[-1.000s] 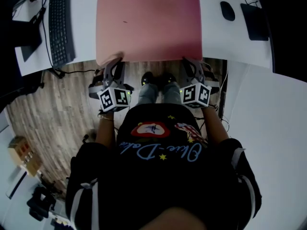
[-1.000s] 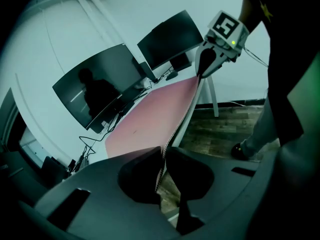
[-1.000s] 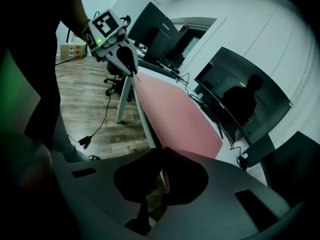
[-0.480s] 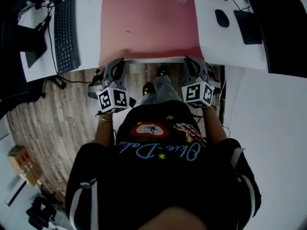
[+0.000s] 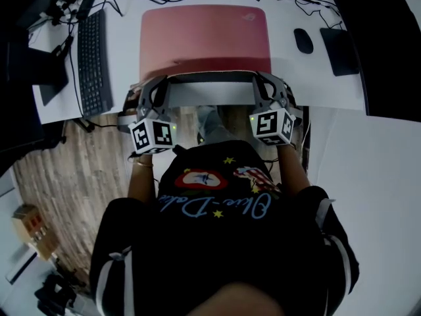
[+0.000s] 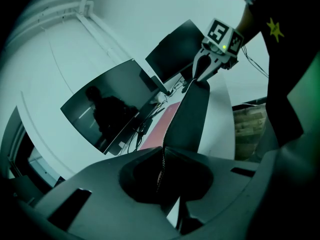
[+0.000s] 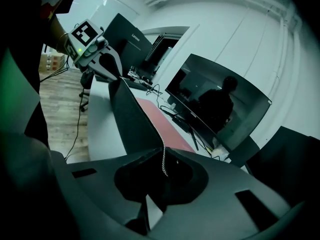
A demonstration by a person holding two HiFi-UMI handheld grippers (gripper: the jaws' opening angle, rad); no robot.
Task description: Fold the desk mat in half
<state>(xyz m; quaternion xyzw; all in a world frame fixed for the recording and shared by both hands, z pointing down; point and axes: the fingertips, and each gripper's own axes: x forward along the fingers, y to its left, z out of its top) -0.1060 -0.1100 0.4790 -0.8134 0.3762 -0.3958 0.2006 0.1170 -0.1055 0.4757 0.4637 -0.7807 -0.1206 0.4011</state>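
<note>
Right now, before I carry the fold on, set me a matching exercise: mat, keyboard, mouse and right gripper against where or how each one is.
Things:
1. mat
2. keyboard
3. mouse
4. right gripper

Places or states:
A. on the desk, left of the mat
B. shut on the mat's near right corner
C. near edge lifted off the desk
D. on the desk, right of the mat

Pairs: 1-C, 2-A, 3-D, 4-B
</note>
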